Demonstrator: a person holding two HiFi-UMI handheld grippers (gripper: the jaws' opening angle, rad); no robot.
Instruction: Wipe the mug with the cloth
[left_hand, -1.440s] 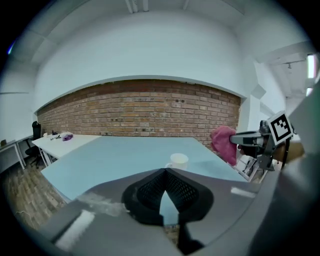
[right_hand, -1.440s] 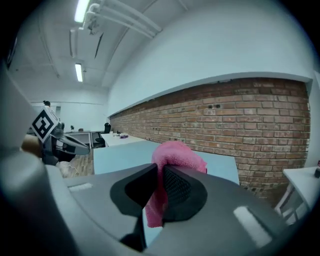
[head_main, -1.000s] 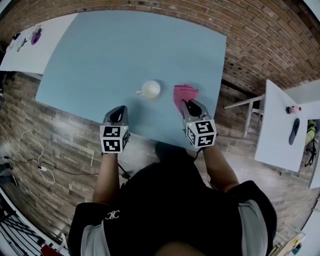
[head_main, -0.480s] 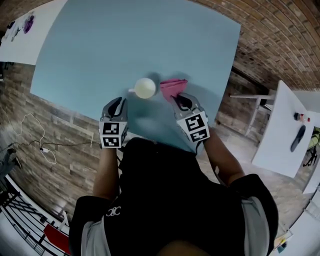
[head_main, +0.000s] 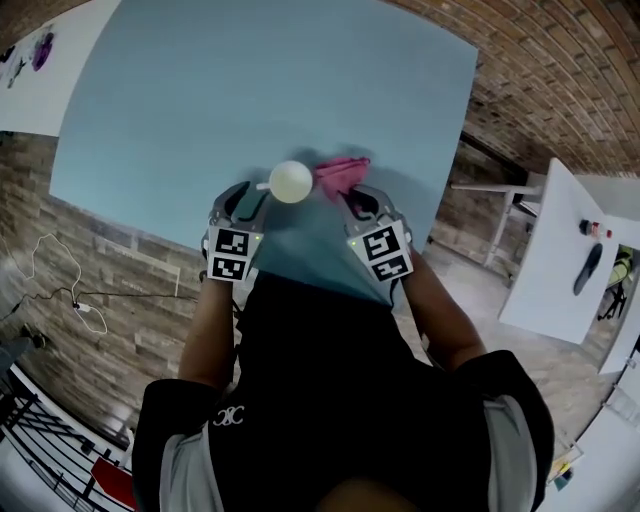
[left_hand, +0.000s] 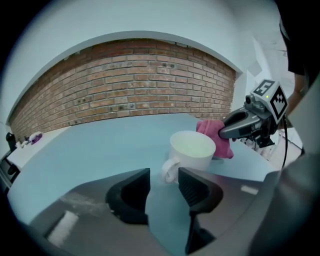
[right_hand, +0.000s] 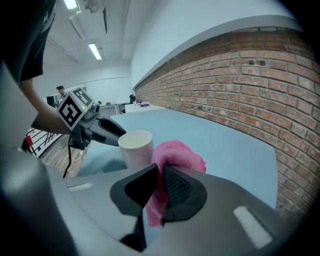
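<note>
Your right gripper clamps the cloth beside the mug. Your left gripper, jaws opening, holds nothing. Wiping appears not yet begun.

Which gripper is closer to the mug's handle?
Left gripper: its opening fingers sit just short of the handle, nothing between them; the right gripper holds the cloth beyond the mug.

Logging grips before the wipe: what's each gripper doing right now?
Left gripper: open, jaws opening, nothing between them.
Right gripper: shut on the pink cloth.
</note>
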